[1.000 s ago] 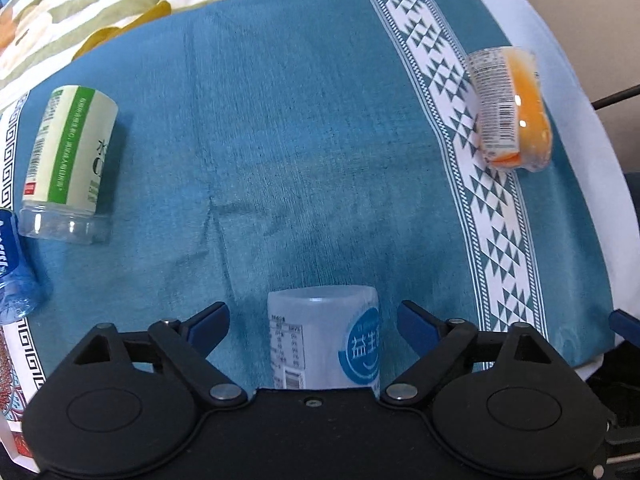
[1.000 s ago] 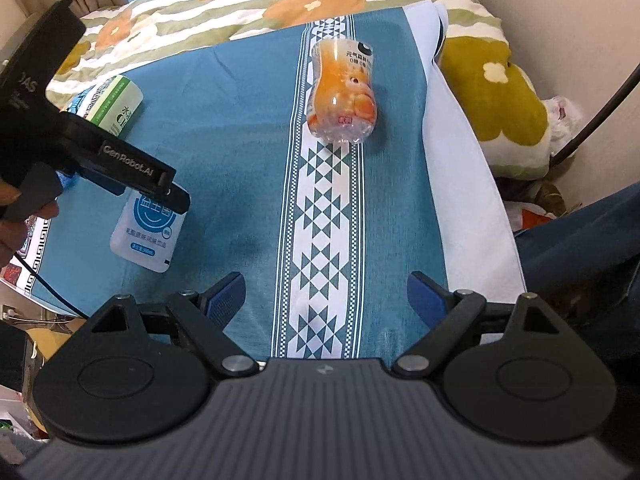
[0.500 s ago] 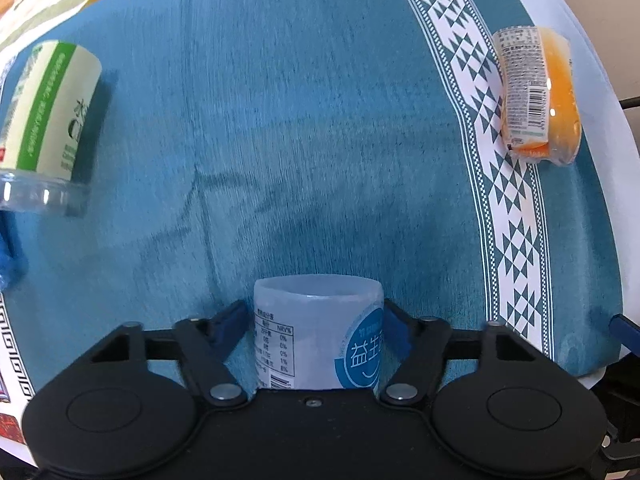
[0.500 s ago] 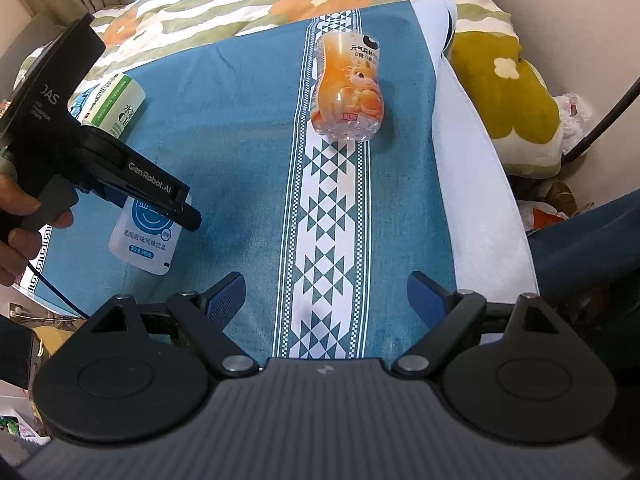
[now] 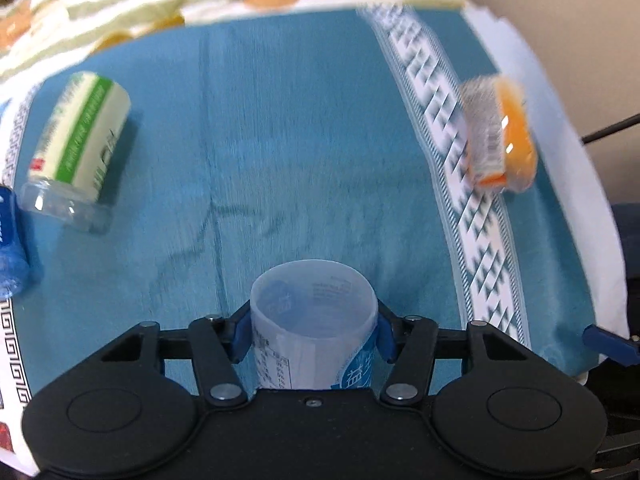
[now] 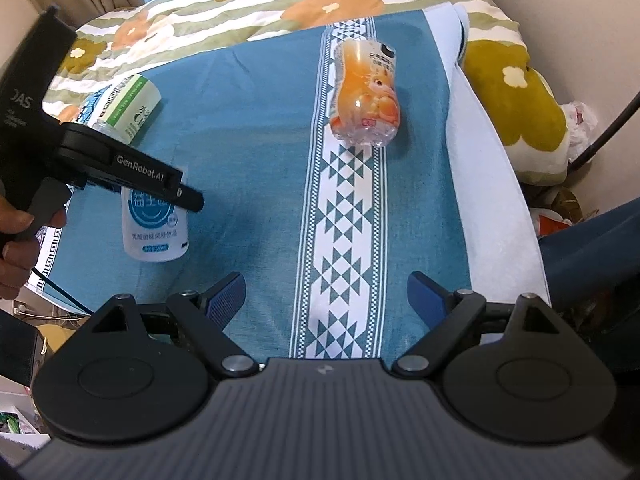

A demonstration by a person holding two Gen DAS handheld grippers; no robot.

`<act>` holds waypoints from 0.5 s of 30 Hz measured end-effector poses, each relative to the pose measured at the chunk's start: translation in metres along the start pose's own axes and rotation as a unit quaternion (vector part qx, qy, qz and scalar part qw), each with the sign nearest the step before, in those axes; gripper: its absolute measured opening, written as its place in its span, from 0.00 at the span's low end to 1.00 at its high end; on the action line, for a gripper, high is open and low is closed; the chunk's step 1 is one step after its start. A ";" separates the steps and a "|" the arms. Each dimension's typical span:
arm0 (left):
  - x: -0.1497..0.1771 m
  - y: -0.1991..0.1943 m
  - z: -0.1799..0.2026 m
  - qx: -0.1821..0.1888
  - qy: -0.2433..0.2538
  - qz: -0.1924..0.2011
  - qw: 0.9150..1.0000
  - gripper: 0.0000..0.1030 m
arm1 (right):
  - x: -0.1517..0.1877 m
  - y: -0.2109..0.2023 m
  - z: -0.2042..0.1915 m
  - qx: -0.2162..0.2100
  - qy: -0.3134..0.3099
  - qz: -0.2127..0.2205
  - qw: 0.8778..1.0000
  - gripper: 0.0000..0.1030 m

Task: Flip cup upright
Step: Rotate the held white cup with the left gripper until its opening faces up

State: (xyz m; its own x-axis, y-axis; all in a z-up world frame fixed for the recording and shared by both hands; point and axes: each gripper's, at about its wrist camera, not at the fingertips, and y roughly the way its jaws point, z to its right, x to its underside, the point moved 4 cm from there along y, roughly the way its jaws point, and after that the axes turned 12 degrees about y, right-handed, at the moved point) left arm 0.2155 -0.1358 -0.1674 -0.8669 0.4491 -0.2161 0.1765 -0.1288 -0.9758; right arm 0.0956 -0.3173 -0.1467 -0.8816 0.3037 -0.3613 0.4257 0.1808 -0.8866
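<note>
The cup is sitting pinched between the left gripper jaws near the bed's near edge, its open mouth showing toward the left wrist camera; its base is hiding behind the gripper body. From the right wrist view, the gripper is covering the cup's upper part. Whether it is touching the blue cloth is hard to tell. The right gripper is hovering with jaws spread, holding nothing. A green-labelled bottle is lying toward the left edge, an orange bottle on the patterned stripe; both are blurring in the left view.
</note>
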 end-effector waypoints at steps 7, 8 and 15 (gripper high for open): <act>0.008 -0.021 0.004 -0.063 0.003 0.157 0.986 0.60 | 0.004 0.006 -0.009 -0.005 -0.017 0.007 1.000 1.00; 0.010 -0.021 0.000 -0.068 -0.003 0.171 0.983 0.60 | 0.005 0.009 -0.010 -0.005 -0.020 0.007 1.000 1.00; 0.028 -0.004 0.001 -0.093 -0.016 0.246 0.965 0.60 | 0.012 0.027 -0.018 0.000 -0.048 0.002 0.999 1.00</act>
State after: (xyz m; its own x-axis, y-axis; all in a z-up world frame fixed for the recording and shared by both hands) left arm 0.1894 -0.1237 -0.1694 -0.6704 0.3474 -0.6556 0.6480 -0.1564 -0.7454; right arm 0.0999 -0.2918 -0.1701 -0.8955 0.2136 -0.3904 0.4288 0.1793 -0.8854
